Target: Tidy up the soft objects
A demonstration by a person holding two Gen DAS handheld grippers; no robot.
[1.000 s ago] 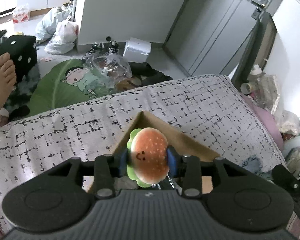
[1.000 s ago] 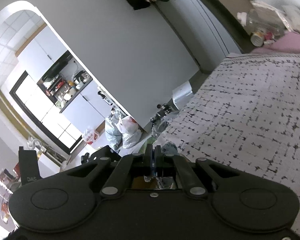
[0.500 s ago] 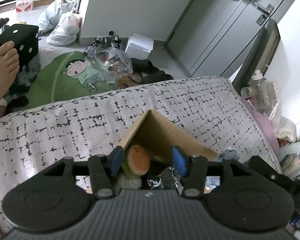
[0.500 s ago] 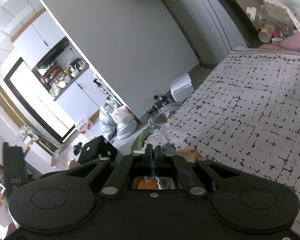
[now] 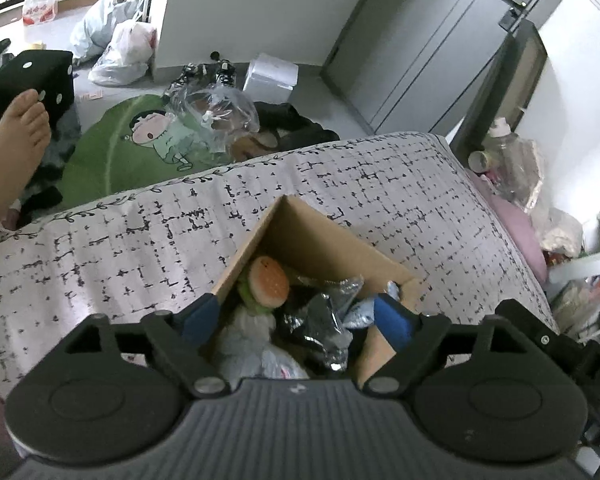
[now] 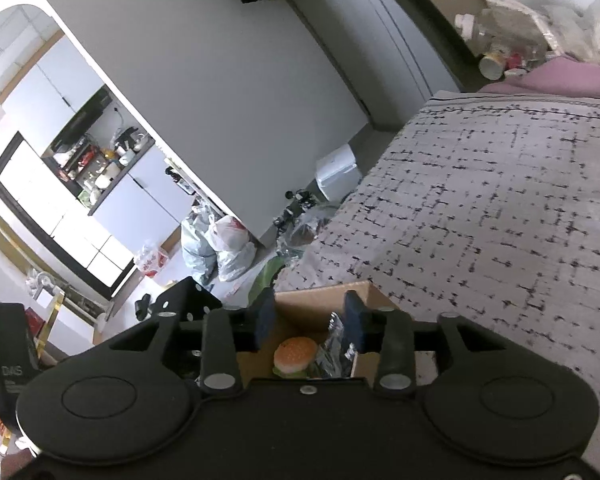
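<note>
A plush hamburger (image 5: 267,283) lies inside an open cardboard box (image 5: 320,240) on the bed, next to silver foil packets (image 5: 324,320) and a white soft item (image 5: 244,340). My left gripper (image 5: 296,318) is wide open and empty just above the box. The hamburger also shows in the right wrist view (image 6: 296,354), in the same box (image 6: 316,302). My right gripper (image 6: 310,314) is open and empty over the box's edge.
The box stands on a bedspread with a black grid pattern (image 5: 140,232). Beyond the bed's edge the floor holds a green cartoon mat (image 5: 132,148), plastic bags (image 5: 120,52), a black dice cushion (image 5: 32,76) and a bare foot (image 5: 16,136). A pink pillow (image 5: 516,232) lies at right.
My left gripper opened and let go of the hamburger, which dropped into the box. My right gripper opened from shut and tilted toward the box.
</note>
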